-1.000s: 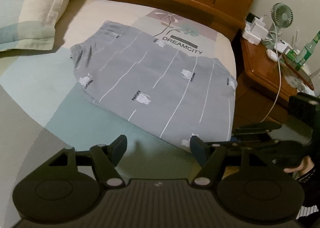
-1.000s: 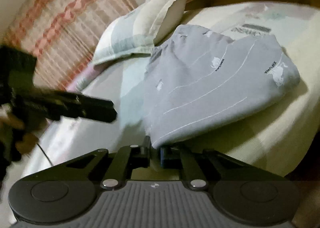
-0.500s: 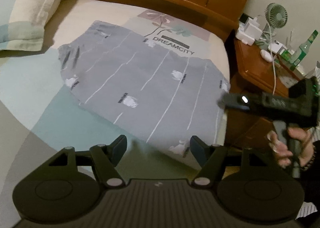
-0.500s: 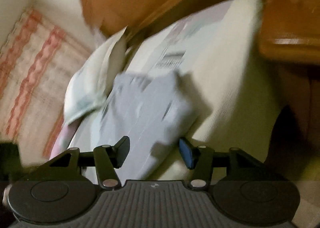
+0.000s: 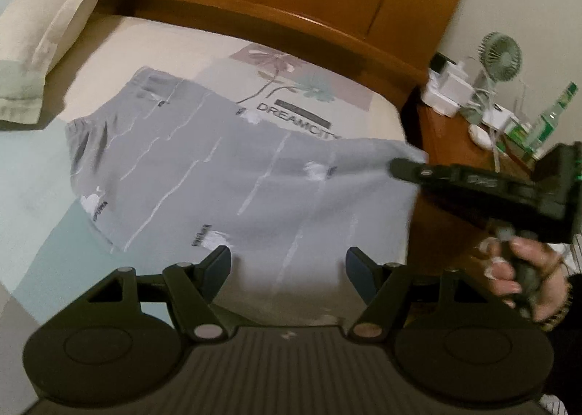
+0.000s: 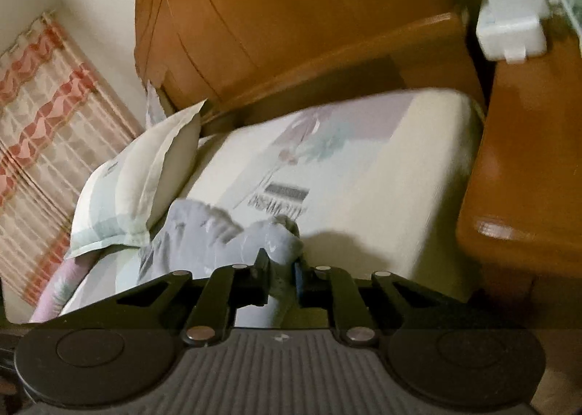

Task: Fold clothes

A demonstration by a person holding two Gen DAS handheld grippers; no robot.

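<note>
Grey shorts (image 5: 218, 175) with white stripes lie spread on the bed, one corner lifted.

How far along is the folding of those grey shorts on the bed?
Just starting. The grey shorts mostly lie spread flat on the bed, with no clear fold yet. In hand: the right gripper is shut on one corner of them. The left gripper is open over the near hem, holding nothing. Every fold seems left to do.
</note>
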